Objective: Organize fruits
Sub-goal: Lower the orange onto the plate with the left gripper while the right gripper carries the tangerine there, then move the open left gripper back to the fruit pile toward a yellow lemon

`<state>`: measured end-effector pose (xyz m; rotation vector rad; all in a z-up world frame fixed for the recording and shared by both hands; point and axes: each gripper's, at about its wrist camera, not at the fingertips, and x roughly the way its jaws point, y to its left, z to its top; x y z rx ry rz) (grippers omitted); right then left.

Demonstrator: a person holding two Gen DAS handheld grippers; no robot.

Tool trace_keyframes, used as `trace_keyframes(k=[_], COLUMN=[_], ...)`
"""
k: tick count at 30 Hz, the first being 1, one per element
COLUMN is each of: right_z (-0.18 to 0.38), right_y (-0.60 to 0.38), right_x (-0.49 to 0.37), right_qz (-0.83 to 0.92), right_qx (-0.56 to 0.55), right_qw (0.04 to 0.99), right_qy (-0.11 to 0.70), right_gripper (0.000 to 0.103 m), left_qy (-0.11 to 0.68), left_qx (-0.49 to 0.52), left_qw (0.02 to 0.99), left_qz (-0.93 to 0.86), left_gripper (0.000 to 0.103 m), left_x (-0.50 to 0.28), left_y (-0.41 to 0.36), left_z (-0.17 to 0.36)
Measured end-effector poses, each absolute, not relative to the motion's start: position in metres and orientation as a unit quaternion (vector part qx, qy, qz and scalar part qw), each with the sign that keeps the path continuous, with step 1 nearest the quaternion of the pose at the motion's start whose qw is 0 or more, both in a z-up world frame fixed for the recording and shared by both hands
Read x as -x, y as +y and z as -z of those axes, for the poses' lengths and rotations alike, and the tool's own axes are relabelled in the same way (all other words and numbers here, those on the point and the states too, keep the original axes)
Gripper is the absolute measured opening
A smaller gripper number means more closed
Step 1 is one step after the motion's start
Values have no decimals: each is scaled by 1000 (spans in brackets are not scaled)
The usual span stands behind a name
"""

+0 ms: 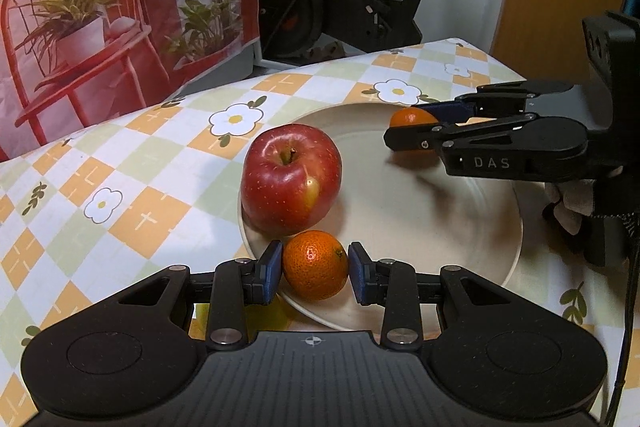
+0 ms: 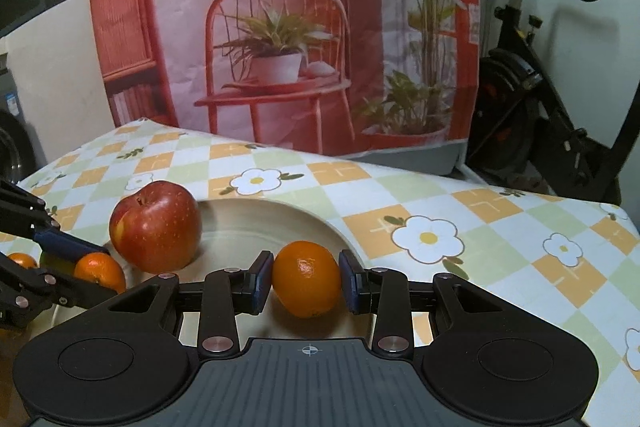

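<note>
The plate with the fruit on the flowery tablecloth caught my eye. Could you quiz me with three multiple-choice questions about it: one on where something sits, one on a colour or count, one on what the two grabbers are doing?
1. Where is the red apple?
A. On the plate
B. On the bare tablecloth
C. Between a gripper's pads

2. How many small oranges are clamped in grippers?
A. None
B. One
C. Two

3. What is the left gripper doing?
A. Standing wide open over nothing
B. Closed on an orange
C. Closed on the apple

Answers:
1 A, since the apple rests on the plate near its rim, untouched by either tool.
2 C, since the near orange sits in the left gripper and the far orange in the right gripper.
3 B, since its blue pads press both sides of the near orange.
</note>
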<state>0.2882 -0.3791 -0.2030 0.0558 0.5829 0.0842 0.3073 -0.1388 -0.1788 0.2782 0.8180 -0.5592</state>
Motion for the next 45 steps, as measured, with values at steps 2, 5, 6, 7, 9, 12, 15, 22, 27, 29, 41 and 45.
trace_keyframes(k=[2, 5, 6, 7, 9, 12, 15, 22, 27, 29, 41, 45], right_z=[204, 203, 203, 202, 202, 200, 198, 196, 198, 198, 199, 193], right_y=[-382, -386, -386, -387, -389, -393, -397, -414, -428, -430, -423, -420], right_x=[-287, -284, -283, -282, -279, -273, -268, -253, -244, -242, -241, -237], right_qz=[-45, -45, -45, -44, -47, -51, -50, -39, -29, -32, -30, -22], right_qx=[-35, -44, -45, -46, -52, -64, -77, -129, -166, -168, -164, -169], right_qw=[956, 957, 958, 959, 960, 963, 966, 969, 968, 967, 965, 963], right_qy=[287, 282, 280, 277, 271, 257, 243, 207, 188, 188, 203, 210], right_gripper=[33, 33, 34, 35, 38, 42, 50, 51, 51, 51, 50, 50], left_qy=[392, 394, 394, 394, 394, 392, 389, 385, 382, 380, 363, 352], left_qx=[-138, -136, -134, -133, -131, -125, -113, -79, -54, -43, -4, 10], left_qw=[870, 870, 870, 871, 871, 874, 879, 888, 894, 897, 909, 914], left_qz=[266, 263, 262, 262, 263, 259, 252, 239, 226, 219, 203, 201], left_gripper=[37, 37, 38, 38, 38, 38, 39, 41, 41, 42, 45, 45], left_x=[-308, -309, -309, -310, -310, -310, -310, -305, -302, -301, -294, -288], left_y=[-141, -142, -142, -141, -140, -138, -135, -124, -114, -110, -93, -83], left_z=[179, 179, 179, 179, 179, 176, 173, 166, 161, 159, 146, 139])
